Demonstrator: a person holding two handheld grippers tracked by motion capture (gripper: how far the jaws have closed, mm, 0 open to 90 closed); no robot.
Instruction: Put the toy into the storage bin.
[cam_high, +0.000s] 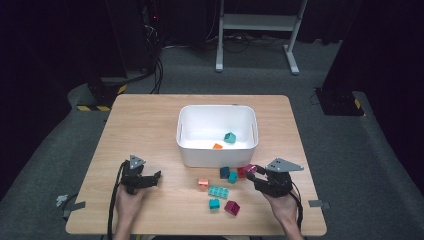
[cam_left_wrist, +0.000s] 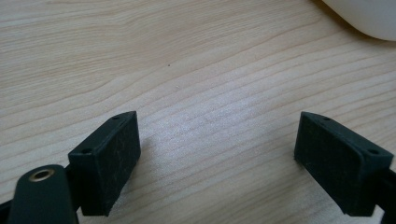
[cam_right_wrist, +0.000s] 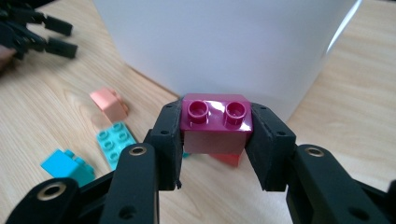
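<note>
While left claw (cam_left_wrist: 219, 154) gapes, right claw (cam_right_wrist: 215, 140) clenched on glossy two-stud magenta brick (cam_right_wrist: 216, 122).

**Half-seen pieces around the bin**

The white bin (cam_left_wrist: 369, 16) is cut to a corner by the left gripper view's edge. A red block (cam_right_wrist: 227, 159) hides under the magenta brick (cam_right_wrist: 216, 122). The orange piece (cam_high: 217, 146) is too small to tell its shape.

The left gripper (cam_high: 156, 176) sits low near the table's front-left corner, jaws spread wide, apparently just above the wood; the right gripper (cam_right_wrist: 216, 140) is by the front-right edge, jaws clamped together on something; both forearms come in from the front edge.
</note>
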